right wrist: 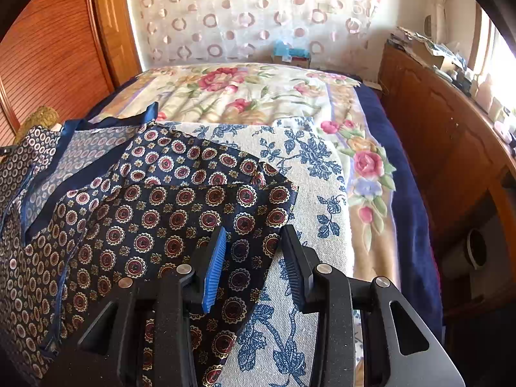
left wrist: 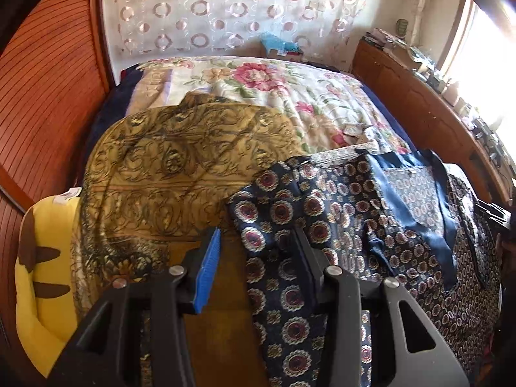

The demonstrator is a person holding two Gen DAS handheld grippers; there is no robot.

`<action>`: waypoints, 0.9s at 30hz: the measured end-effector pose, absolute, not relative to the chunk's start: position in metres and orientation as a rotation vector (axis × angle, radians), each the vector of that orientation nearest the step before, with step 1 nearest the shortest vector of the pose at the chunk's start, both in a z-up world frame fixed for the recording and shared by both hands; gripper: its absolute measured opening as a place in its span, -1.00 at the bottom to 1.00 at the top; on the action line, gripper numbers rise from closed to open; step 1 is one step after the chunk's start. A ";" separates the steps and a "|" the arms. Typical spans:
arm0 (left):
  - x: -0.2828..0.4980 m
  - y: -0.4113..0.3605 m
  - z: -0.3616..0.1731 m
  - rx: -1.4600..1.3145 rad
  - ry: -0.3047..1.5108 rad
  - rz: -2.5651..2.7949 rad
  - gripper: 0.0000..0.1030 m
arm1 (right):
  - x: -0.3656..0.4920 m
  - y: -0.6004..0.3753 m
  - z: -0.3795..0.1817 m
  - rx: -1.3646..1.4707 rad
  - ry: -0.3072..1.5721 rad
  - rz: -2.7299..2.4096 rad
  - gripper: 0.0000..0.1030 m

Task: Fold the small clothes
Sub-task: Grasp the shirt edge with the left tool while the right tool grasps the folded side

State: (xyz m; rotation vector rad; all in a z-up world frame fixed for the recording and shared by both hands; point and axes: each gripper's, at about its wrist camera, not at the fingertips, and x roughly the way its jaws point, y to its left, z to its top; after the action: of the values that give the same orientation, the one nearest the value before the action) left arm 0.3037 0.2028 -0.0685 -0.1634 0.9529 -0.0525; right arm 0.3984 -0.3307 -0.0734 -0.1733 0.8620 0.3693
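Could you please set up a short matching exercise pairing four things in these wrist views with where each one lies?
Things:
1. navy medallion-print garment
2. gold scroll-patterned cloth
3. yellow plush cushion with brown stripes
4. blue-and-white floral cloth

Places:
A. far left edge of the left wrist view
B. under the navy garment's right side
C. between both grippers' fingers
D. left of the navy garment, under its edge

Pairs: 1-C, 2-D, 3-A, 4-B

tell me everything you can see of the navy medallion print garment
The navy garment looks like thin, silky cloth printed with red and cream medallions, with plain blue trim. It lies rumpled and partly folded over on the bed, overlapping a gold patterned cloth and a blue floral fabric. Both grippers' fingers straddle its near edges.
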 end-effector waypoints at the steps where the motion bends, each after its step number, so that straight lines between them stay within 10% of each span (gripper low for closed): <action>1: 0.305 0.202 -0.068 -0.160 0.955 -0.056 -0.88 | 0.399 -0.331 -0.073 -0.173 0.862 0.370 -0.32; 8: 0.295 0.180 -0.046 -0.058 0.891 -0.060 -1.00 | 0.407 -0.332 -0.071 -0.166 0.893 0.380 -0.33; 14: 0.271 0.162 -0.022 -0.045 0.801 -0.105 -1.00 | 0.416 -0.323 -0.066 -0.166 0.906 0.402 -0.99; 27: 0.154 0.135 0.008 -0.105 0.657 -0.184 -1.00 | 0.315 -0.298 0.006 -0.119 0.662 0.497 -1.00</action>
State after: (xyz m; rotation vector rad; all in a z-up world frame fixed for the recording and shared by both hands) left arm 0.1539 0.1349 0.0081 -0.1049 0.6571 -0.1844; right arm 0.3151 -0.2981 0.0060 -0.1189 0.6620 0.4974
